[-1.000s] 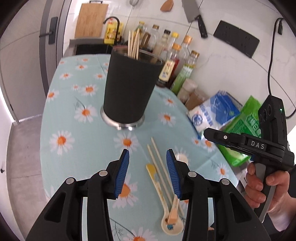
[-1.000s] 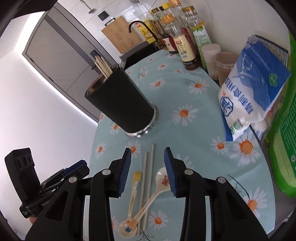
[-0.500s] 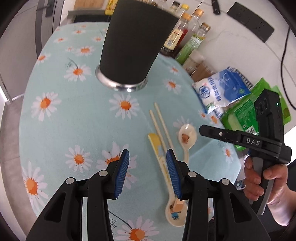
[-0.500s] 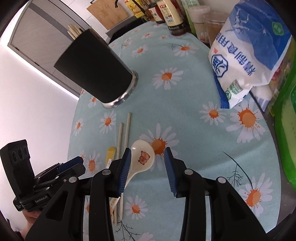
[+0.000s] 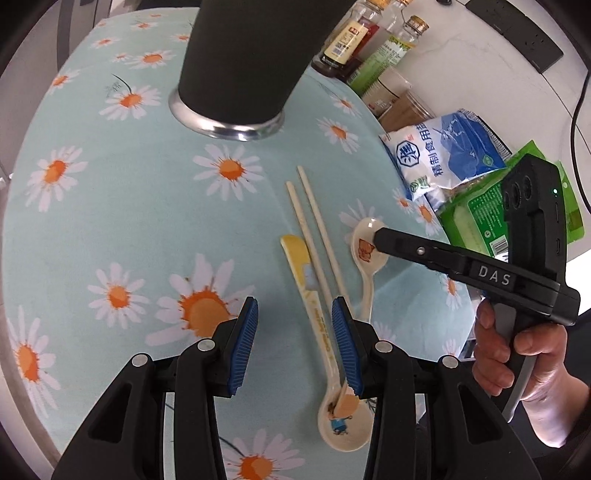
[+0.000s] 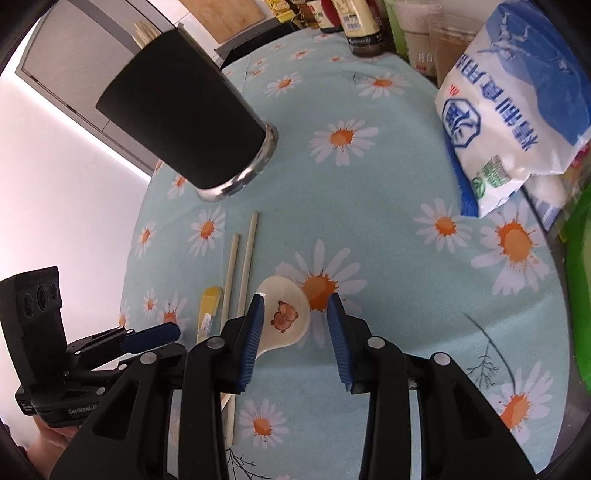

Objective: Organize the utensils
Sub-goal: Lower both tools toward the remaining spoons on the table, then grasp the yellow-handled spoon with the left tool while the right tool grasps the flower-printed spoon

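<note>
Pale blue daisy-print tablecloth (image 5: 110,206), black utensil holder (image 5: 243,55), cream bear-print spoon (image 6: 282,317)

The black utensil holder (image 5: 242,55) ahead of the left jaws is cut off by the top edge, hiding its rim. The bear spoon's (image 6: 282,317) handle passes out of sight beneath the right gripper's left finger. Bottle (image 6: 360,18) tops beyond are cropped.

Both wrist cams close, angled down over daisy-print tabletop (image 5: 110,192); shared: bear-print ceramic spoon (image 6: 284,317), black cylindrical utensil holder (image 5: 243,59).
</note>
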`<control>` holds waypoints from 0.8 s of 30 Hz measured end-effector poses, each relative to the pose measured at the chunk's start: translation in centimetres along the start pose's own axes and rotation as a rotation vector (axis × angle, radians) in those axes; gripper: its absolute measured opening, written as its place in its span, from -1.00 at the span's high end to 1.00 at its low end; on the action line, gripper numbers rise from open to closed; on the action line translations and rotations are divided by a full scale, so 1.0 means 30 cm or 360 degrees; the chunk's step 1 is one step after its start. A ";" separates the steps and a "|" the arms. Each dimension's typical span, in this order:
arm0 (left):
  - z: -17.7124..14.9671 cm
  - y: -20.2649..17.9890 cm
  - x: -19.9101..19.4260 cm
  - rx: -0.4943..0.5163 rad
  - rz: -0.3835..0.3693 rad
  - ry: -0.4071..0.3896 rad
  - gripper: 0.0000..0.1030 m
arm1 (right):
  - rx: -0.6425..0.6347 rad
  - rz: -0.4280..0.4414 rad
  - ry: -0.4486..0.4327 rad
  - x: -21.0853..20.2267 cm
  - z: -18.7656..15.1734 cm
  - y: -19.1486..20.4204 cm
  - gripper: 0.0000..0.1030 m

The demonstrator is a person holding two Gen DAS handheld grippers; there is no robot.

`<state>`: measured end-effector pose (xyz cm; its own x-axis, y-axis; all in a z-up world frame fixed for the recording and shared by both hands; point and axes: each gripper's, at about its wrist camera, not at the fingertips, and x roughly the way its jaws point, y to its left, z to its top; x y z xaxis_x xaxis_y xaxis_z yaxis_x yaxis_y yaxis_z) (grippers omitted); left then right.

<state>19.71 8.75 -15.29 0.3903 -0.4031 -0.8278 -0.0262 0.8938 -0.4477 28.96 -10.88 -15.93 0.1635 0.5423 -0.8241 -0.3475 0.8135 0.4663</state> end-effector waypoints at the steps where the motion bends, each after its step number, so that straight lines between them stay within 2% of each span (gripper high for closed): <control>1: 0.001 -0.005 0.008 -0.0010 -0.0011 0.0013 0.22 | -0.0011 -0.0007 0.0000 0.003 -0.002 0.003 0.36; 3: -0.001 -0.013 0.013 -0.0026 -0.0042 0.0033 0.26 | -0.0063 -0.0079 -0.0002 0.008 -0.005 0.013 0.56; 4: -0.001 -0.017 0.014 -0.0029 -0.0037 0.0038 0.26 | -0.0074 -0.0086 -0.0003 0.008 -0.007 0.015 0.58; 5: -0.001 -0.020 0.014 -0.0033 -0.0034 0.0041 0.26 | -0.0083 -0.0075 0.0014 0.013 -0.008 0.014 0.69; 7: -0.002 -0.015 0.015 -0.0082 -0.0089 0.0061 0.26 | -0.0093 -0.0095 0.0019 0.015 -0.009 0.012 0.82; 13: 0.007 -0.028 0.029 -0.0102 -0.0114 0.0096 0.26 | -0.0054 -0.0016 0.0040 0.010 -0.005 -0.010 0.87; 24: 0.031 -0.037 0.046 -0.0181 -0.0022 0.0167 0.33 | -0.0098 0.0098 0.0014 -0.074 0.033 -0.030 0.91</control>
<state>21.12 7.37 -15.62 0.2934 -0.4390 -0.8492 -0.1279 0.8623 -0.4900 29.82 -12.63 -14.20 0.1318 0.5888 -0.7975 -0.4128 0.7640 0.4958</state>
